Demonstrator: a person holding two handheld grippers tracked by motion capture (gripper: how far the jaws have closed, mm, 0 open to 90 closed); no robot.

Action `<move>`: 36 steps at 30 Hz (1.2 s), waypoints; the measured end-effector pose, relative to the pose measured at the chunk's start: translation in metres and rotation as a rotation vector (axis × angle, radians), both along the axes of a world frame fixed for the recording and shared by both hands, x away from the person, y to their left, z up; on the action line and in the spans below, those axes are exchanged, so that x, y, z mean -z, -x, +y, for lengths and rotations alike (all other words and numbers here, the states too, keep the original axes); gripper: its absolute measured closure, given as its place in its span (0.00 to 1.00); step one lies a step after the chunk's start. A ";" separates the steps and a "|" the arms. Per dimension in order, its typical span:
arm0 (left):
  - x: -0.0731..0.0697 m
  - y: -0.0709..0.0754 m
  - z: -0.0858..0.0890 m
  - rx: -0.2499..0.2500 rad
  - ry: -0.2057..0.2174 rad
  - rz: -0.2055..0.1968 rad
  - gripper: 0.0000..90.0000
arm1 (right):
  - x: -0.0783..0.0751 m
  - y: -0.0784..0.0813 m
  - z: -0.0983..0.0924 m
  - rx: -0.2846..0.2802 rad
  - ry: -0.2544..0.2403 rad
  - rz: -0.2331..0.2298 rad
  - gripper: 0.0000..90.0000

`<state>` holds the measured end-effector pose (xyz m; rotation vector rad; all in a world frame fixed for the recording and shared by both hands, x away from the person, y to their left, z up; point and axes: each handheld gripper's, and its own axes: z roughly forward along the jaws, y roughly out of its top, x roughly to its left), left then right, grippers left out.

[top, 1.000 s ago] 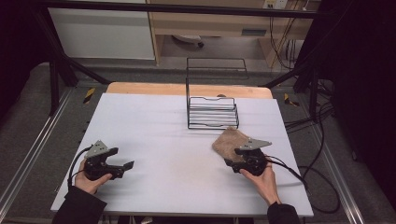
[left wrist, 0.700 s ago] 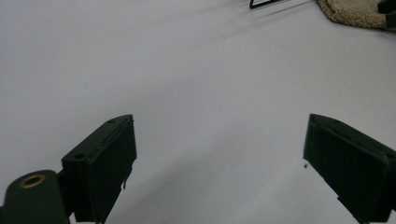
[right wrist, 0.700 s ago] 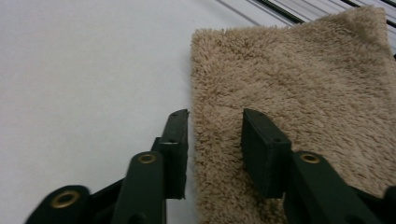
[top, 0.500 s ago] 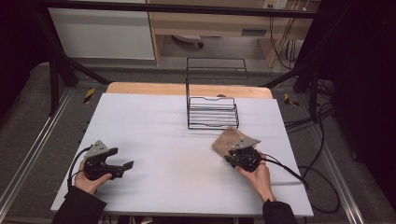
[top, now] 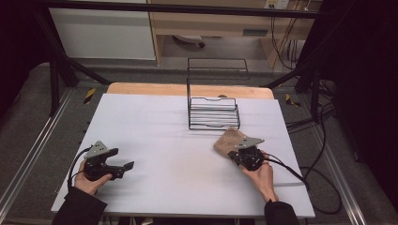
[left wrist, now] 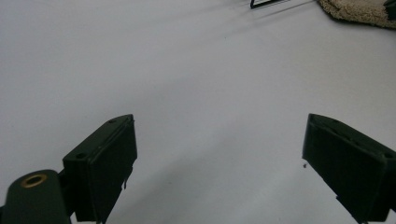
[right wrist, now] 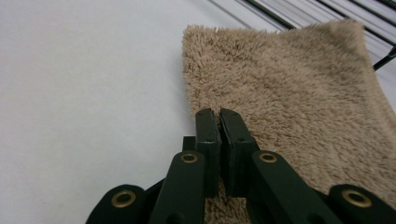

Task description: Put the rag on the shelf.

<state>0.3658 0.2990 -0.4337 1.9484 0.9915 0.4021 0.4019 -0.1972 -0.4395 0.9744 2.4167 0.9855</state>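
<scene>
Pinching only the near edge of the beige towel [right wrist: 299,88], the right tool [right wrist: 219,116], jaws just closed on it, may lose that thin hold once lifted toward the wire rack [top: 213,112].

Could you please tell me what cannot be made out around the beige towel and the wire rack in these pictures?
- Beige fluffy towel: the right gripper, shut on its edge, covers the pinched fold in the right gripper view.
- Black wire rack: the high view is too small to show what lies inside.
- Left gripper, open: towel cut off by its view's edge.
</scene>
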 end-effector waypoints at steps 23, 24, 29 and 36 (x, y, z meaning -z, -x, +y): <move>-0.001 0.000 0.000 -0.006 -0.005 0.001 0.11 | -0.010 0.028 0.038 -0.087 -0.154 0.141 0.97; -0.001 0.000 0.000 -0.006 -0.005 0.001 0.11 | -0.008 0.028 0.041 -0.090 -0.153 0.145 0.96; -0.001 0.000 -0.001 -0.009 -0.007 0.000 0.11 | -0.003 0.027 0.045 -0.099 -0.150 0.152 0.89; -0.001 -0.001 -0.004 -0.008 -0.012 0.004 0.11 | -0.018 0.020 0.012 -0.020 -0.179 0.050 0.60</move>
